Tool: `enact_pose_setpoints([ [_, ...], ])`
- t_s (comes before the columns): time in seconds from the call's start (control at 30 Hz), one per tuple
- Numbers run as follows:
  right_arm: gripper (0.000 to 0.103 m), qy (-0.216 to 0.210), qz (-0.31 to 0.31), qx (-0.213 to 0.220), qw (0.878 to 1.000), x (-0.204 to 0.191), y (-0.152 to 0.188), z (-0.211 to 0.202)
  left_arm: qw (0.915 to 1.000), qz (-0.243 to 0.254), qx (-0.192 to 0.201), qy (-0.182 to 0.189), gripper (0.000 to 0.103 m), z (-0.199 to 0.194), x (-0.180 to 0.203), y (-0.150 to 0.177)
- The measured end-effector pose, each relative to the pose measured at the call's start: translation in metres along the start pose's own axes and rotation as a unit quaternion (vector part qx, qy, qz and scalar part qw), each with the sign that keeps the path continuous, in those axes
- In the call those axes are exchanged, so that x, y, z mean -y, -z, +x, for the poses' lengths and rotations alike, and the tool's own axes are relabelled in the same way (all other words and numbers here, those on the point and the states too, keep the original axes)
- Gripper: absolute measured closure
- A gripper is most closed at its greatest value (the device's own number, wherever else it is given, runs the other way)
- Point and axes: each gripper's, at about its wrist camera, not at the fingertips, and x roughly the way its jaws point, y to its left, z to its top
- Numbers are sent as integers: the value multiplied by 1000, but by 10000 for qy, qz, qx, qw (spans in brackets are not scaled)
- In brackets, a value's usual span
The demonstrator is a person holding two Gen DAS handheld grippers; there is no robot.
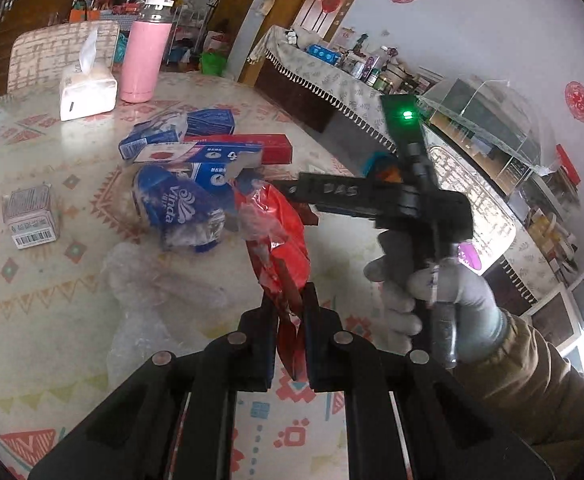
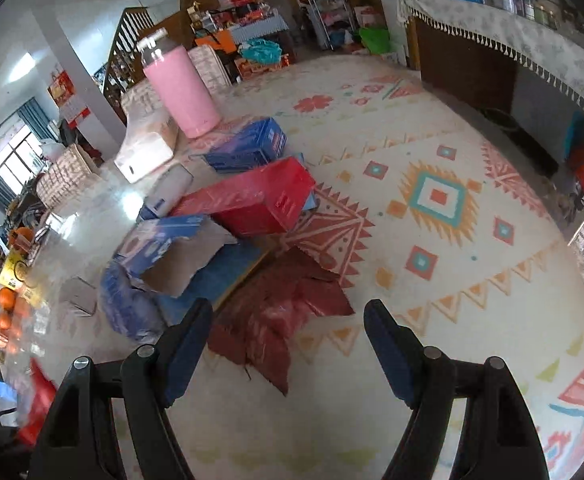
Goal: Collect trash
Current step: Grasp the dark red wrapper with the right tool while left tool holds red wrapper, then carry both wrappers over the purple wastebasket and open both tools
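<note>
My left gripper (image 1: 290, 300) is shut on a red plastic wrapper (image 1: 276, 240) and holds it above the table. A pile of trash lies beyond it: a blue Vinda tissue wrapper (image 1: 172, 208), blue boxes (image 1: 208, 120) and a red box (image 1: 248, 146). My right gripper (image 2: 288, 320) is open and empty, low over a dark red wrapper (image 2: 280, 312) at the near edge of the pile, with the red box (image 2: 252, 200) and torn blue boxes (image 2: 164, 244) behind it. The right gripper's body and gloved hand (image 1: 424, 280) show in the left wrist view.
A pink tumbler (image 1: 144, 60) and a white tissue pack (image 1: 88, 88) stand at the table's far side. A small barcoded box (image 1: 32, 216) and clear plastic film (image 1: 144, 292) lie to the left. A sideboard (image 1: 332, 80) with bottles stands beyond the patterned tablecloth (image 2: 432, 200).
</note>
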Motion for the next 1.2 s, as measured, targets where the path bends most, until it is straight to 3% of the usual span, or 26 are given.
enact_pose_setpoints([
  [0.07,33,12,-65,-2,10000,-3,1,4,10000,7,-8,-74,92,1,-2,0],
  [0.1,51,-9,-141,26,9999,-6,2,4,9999,23,-8,-148,92,2,-1,0],
  [0.2,65,-86,-204,24,9998,-11,5,1,9996,37,-21,-267,92,5,-2,0],
  [0.47,67,155,-358,210,9990,-10,24,-27,9980,33,-18,-630,92,8,-5,2],
  [0.93,67,938,-534,445,9932,30,58,-91,9938,310,-128,-1060,92,23,8,9],
  [1.2,67,1165,-513,716,9893,61,66,-128,9908,633,-79,-1190,92,21,50,5],
])
